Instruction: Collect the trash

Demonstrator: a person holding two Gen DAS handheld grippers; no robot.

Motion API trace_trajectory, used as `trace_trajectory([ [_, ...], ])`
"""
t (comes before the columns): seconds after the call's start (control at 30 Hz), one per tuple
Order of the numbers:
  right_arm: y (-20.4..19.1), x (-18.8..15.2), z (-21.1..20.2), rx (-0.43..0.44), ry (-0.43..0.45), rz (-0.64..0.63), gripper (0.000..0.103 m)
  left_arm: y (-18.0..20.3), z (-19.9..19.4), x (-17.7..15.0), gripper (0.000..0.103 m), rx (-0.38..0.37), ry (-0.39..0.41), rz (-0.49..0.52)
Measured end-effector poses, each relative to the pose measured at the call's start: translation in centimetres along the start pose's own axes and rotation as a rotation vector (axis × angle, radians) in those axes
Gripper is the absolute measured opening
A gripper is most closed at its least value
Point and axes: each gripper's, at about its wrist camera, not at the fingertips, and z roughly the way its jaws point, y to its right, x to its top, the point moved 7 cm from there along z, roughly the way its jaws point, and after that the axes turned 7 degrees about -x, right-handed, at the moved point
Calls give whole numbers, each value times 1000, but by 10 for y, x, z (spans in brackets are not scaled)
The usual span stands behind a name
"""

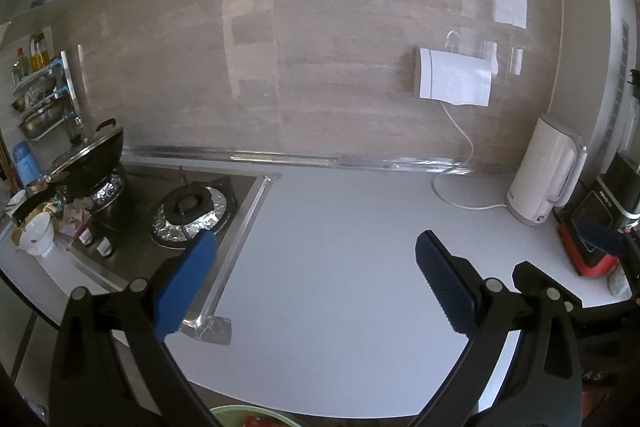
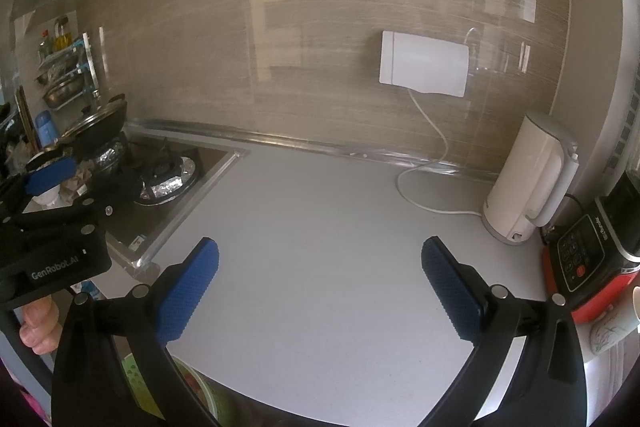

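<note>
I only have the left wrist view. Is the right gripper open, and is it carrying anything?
Observer: The right gripper is open and empty, above the white counter.
Operator: What is the green thing at my bottom edge?
Observer: Probably the green slotted basket, which sits below the counter's front edge.
Operator: And the pale thing beside the red appliance?
Observer: A white mug with a leafy print, close against the appliance's base.

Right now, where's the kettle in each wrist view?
Left wrist: kettle at right, by the wall, beside the red appliance.
Right wrist: kettle at right, nearer the middle and larger.
Shared landmark: the white wall box, its cord running down to the kettle.
</note>
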Motion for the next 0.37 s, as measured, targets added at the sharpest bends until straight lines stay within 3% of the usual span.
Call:
trace_trajectory([
  [0.37, -4, -1, -1, 0, -3, -5, 101, -4, 3, -1, 95, -15, -17, -20],
])
